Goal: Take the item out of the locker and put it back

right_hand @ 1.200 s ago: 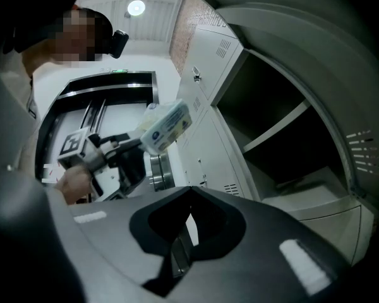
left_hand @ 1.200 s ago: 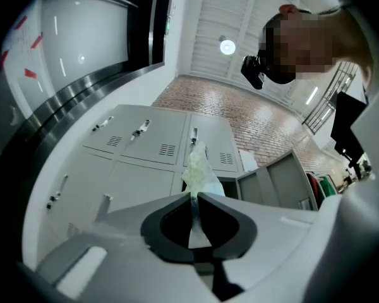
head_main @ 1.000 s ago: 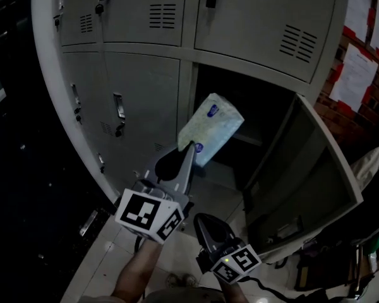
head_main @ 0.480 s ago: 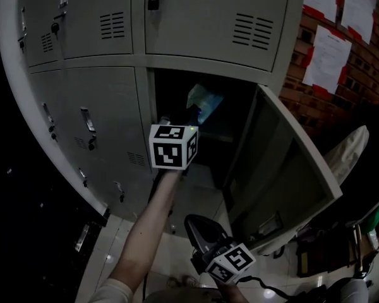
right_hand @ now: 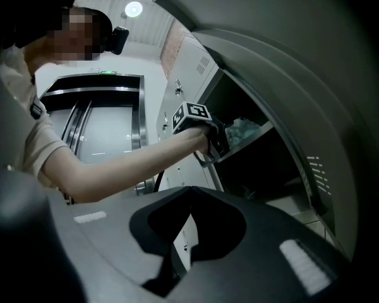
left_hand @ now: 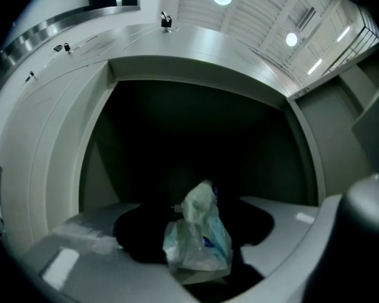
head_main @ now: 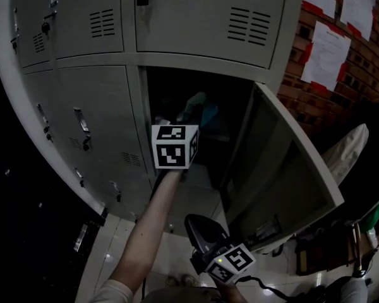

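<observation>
Plastic pack (left_hand: 200, 248) stands between jaws just spread by left hand-held gripper (left_hand: 199, 227); right hand-held gripper (right_hand: 182, 229) closed.

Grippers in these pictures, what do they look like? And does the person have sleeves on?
Both the left gripper and the right gripper carry a white cube with black square markers. The right one has broad dark grey fingers with a pale patch on each, a small light on its cube and a thin cable trailing. The person wears a pale short sleeve.
</observation>
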{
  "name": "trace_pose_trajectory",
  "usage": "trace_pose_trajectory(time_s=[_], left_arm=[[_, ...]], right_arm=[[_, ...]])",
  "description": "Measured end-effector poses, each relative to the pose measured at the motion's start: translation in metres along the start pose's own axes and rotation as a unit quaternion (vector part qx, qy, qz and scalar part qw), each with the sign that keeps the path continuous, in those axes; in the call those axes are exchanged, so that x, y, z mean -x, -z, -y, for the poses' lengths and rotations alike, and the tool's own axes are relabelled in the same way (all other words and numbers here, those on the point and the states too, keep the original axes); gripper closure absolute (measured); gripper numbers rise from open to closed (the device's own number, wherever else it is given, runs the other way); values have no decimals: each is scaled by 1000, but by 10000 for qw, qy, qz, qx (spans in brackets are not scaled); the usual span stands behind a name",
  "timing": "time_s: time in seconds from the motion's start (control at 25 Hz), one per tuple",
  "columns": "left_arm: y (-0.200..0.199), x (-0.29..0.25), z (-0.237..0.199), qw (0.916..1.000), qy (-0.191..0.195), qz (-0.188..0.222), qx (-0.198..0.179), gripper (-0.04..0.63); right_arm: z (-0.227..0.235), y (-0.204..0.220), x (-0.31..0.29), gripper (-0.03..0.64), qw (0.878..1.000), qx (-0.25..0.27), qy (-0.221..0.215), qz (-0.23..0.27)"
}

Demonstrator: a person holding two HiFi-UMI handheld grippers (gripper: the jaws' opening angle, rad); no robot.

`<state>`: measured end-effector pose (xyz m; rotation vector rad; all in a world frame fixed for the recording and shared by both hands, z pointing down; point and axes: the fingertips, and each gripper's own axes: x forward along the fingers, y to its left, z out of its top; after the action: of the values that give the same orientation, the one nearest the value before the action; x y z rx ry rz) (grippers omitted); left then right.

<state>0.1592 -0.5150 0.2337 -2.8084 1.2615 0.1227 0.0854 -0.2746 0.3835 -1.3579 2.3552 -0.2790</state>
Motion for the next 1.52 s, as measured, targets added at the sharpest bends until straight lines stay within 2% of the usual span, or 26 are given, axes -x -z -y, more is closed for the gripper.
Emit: trace_pose_trajectory(time_s=[0.04, 0.08, 0.28, 0.44, 0.52, 0.6, 0.64, 0.88, 0.96, 1.08, 1.2, 1.32, 1.52], left_arm=[[-2, 2, -1, 9999, -6, 100, 128, 316], [-4, 3, -3, 9996, -9, 173, 216, 288], [-6, 16, -3, 9994, 16, 282, 221, 296], [-19, 49, -2, 9985, 28, 533, 119, 314], [-29, 80, -3, 9971, 29, 753, -47, 378], [-41, 120, -11, 9942, -67, 1050, -231, 535], [-45, 143, -17, 9923, -140, 1194, -282, 562], [-27, 293, -53, 9825, -917, 1620, -69, 589], [-10, 334, -60, 9790, -1273, 1590, -55, 591], [24, 382, -71, 9748, -1812, 1301, -61, 591], [53, 412, -80, 9715, -2143, 1009, 108, 591], [58, 420, -84, 9701, -2221, 961, 184, 591], [46, 425, -84, 9718, -2095, 1075, 140, 589]], right_arm=[[2, 3, 1, 620, 10000, 26, 20, -58], [3, 5, 1, 620, 9999, 49, 36, -116], [0, 9, -1, 620, 9998, 46, -33, -165], [-6, 6, -4, 620, 9998, -5, -148, -114], [-11, 4, -7, 620, 9997, 17, -234, -104], [-16, 4, -10, 620, 9993, 86, -316, -159], [-20, 3, -12, 620, 9991, 114, -375, -160], [-49, -6, -24, 620, 9965, 240, -789, -103], [-58, -3, -27, 620, 9957, 248, -883, -115], [-71, 2, -31, 620, 9944, 204, -1025, -155], [-79, 5, -33, 620, 9933, 243, -1115, -187], [-84, 8, -33, 620, 9931, 227, -1130, -207], [-95, 15, -30, 620, 9940, 174, -1049, -274]])
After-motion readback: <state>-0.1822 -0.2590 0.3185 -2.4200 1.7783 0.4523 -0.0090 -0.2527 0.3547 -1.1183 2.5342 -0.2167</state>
